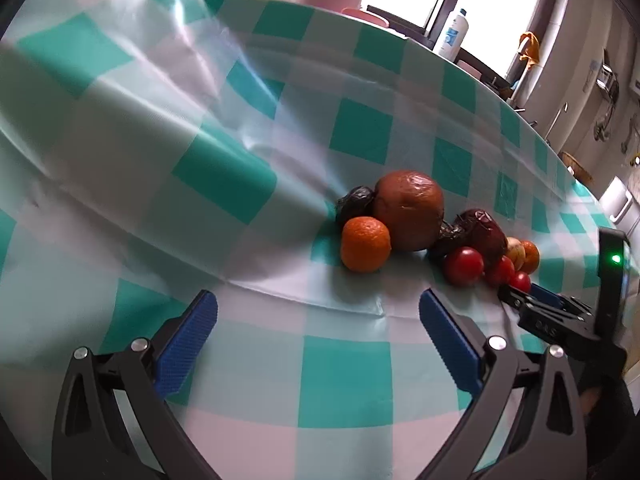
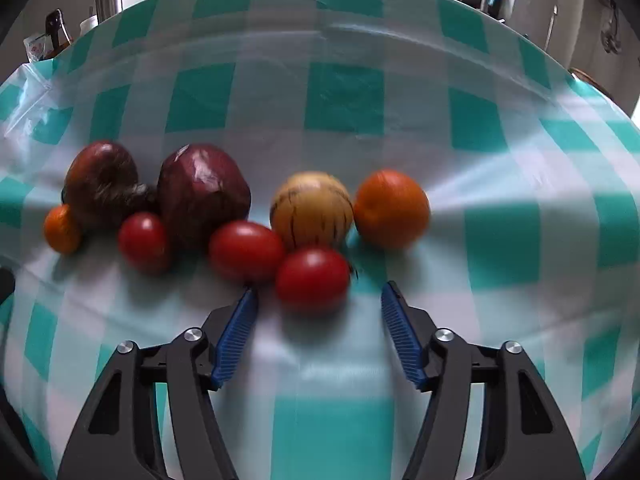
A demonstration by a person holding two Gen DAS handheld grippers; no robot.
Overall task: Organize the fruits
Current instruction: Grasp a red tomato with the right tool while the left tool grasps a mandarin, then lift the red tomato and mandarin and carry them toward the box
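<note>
Just ahead of the right gripper [image 2: 318, 294], whose jaws stand wide apart and hold nothing, lies a red tomato [image 2: 312, 278] on the checked tablecloth [image 2: 344, 92]. The left gripper [image 1: 318, 304] is also spread apart and holds nothing, with the small orange [image 1: 365, 244] farther ahead.

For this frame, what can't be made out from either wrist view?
- Left wrist view: the yellowish striped fruit and far orange sit mostly hidden behind the dark red fruit and tomatoes.
- Left wrist view: the right gripper is seen side-on, so its opening is unreadable here.
- Right wrist view: the small orange and brown fruit are blurred; the black shrivelled items cannot be identified.
</note>
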